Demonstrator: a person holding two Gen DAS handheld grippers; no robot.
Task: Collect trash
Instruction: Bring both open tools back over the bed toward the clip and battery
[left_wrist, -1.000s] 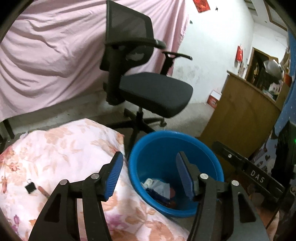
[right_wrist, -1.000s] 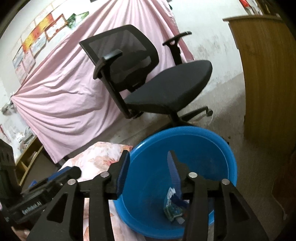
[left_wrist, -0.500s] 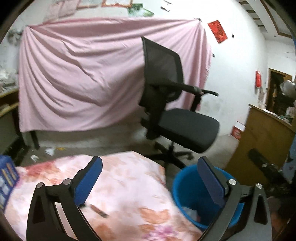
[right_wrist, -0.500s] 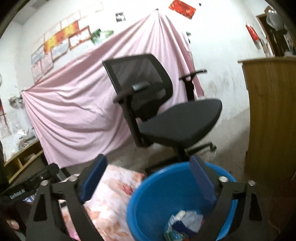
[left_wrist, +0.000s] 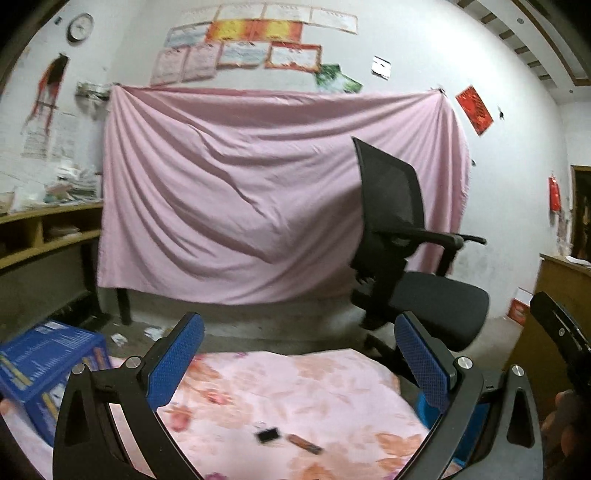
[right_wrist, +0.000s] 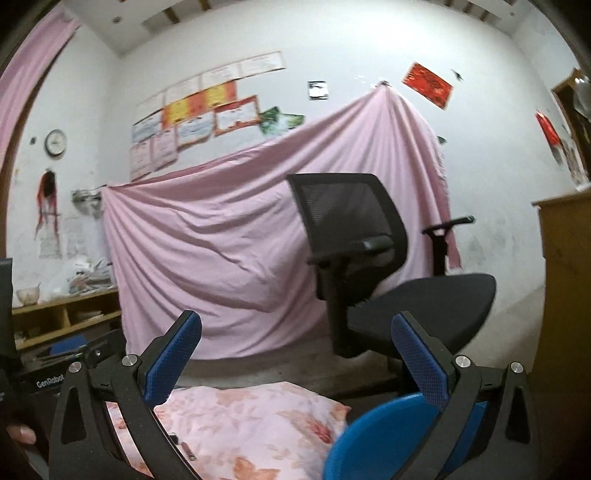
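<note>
lying low between the left gripper's spread, empty fingers is a black binder clip; right gripper gapes too, blue bin below.

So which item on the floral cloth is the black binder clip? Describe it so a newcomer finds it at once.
Start at the floral cloth below the pink sheet. Near its front edge lie two small things: the black binder clip, squarish and dark, and right of it a slim brown stick-like object.

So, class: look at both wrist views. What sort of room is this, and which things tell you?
Probably a plain office or classroom-like workroom: certificates and a clock hang on the wall, and a black office chair stands before a pinned-up pink sheet.
</note>
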